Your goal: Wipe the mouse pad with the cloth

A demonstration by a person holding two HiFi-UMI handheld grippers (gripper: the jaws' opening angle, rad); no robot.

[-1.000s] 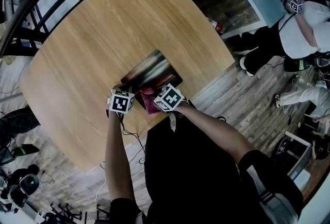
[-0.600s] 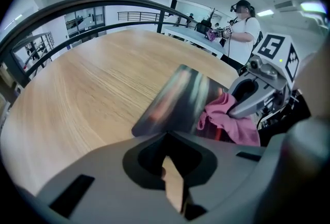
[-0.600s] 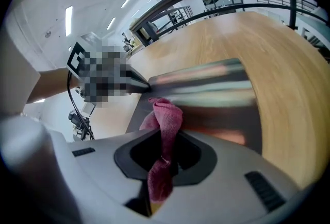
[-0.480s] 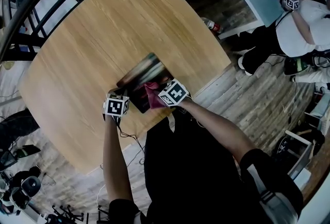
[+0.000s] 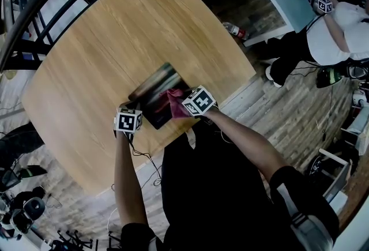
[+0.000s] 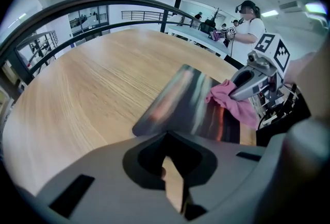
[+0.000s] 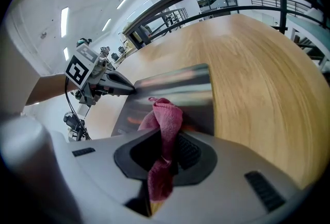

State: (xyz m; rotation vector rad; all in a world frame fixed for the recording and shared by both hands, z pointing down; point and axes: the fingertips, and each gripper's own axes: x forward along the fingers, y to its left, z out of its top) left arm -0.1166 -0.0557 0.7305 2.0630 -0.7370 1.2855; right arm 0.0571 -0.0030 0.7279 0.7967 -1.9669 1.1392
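The right gripper (image 7: 164,153), clamped on the pink cloth (image 7: 166,115), sits at the mouse pad's (image 5: 154,91) 4 o'clock edge, with most of the pad toward 10 o'clock, while the left gripper (image 6: 172,182), jaws together, touches its 8 o'clock corner.

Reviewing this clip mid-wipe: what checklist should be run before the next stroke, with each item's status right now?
1. Cloth clamped in the right gripper: ok, the jaws are shut on it.
2. Cloth in contact with the mouse pad: ok, its free end lies on the pad's surface.
3. Left gripper steadying the pad: cannot tell. Its jaws are together with the tips at the pad's corner, but whether they press on it is unclear.
4. Pad lying flat on the table: ok, no lifted edge shows.
5. Stroke path clear: ok, nothing else lies on the pad ahead of the cloth.
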